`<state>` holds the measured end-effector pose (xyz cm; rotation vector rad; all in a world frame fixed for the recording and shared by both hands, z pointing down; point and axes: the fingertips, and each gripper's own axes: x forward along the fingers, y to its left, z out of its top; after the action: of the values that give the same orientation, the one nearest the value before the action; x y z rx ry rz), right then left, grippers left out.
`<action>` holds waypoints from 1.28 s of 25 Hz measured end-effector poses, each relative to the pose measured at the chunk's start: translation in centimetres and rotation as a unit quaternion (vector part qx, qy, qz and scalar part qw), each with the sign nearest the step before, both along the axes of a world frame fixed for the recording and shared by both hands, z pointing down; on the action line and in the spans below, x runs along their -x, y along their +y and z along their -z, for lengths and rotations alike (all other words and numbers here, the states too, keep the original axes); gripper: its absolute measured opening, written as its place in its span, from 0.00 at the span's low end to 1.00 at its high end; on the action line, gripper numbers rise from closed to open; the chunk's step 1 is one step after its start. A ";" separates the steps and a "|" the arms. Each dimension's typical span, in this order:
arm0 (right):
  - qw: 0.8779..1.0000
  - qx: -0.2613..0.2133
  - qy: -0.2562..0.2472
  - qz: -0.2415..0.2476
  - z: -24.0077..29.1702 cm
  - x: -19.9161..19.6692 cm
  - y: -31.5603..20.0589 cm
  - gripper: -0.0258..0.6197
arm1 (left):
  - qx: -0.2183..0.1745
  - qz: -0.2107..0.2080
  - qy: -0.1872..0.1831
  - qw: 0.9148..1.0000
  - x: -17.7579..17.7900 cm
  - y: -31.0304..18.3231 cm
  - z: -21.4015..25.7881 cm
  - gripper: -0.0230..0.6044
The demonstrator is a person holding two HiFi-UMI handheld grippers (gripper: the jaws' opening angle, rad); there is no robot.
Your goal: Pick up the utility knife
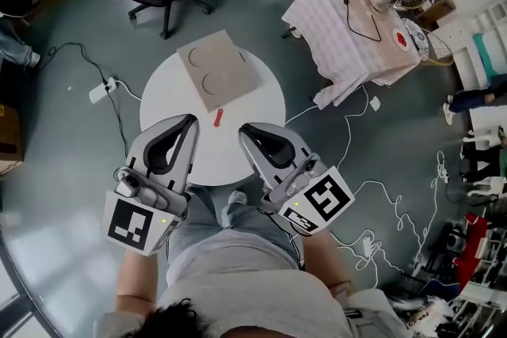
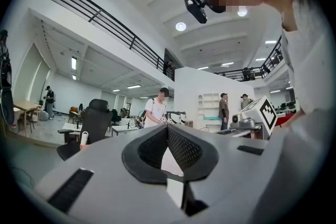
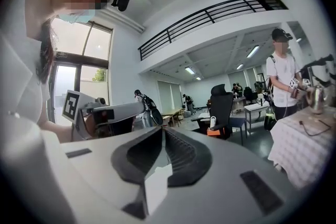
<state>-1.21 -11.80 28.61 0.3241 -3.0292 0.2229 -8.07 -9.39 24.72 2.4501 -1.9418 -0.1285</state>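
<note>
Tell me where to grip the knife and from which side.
Grip the knife mid-length across its narrow width, coming down from above. It lies flat on the table, a slim strip pointing roughly away from you, so the jaws should probably close from left and right.

Left tool (image 1: 191,123) and right tool (image 1: 245,131) are pale grey moulded shells with black ribbed pads around a teardrop opening, each carrying a white cube (image 1: 136,222) with black square markers and a small green light; wearer has light grey T-shirt (image 1: 242,285), blue-grey trousers (image 1: 238,232).
</note>
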 end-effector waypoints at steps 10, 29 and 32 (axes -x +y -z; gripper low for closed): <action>0.996 0.025 0.027 -0.080 -2.6 4.6 -3.3 0.07 | 0.016 -0.088 0.004 0.996 4.4 -3.8 -0.8 0.05; 0.939 0.145 0.162 -0.266 -19.7 5.8 -8.7 0.12 | 0.058 -0.247 0.014 0.967 5.9 -9.9 -7.1 0.05; 0.928 0.161 0.185 -0.279 -22.4 5.9 -8.6 0.13 | 0.066 -0.264 0.016 0.962 5.8 -10.5 -8.3 0.05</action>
<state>-7.07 -20.44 51.04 1.0546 -2.4069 0.6083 -13.90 -19.89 33.02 2.7425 -1.1771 -0.0296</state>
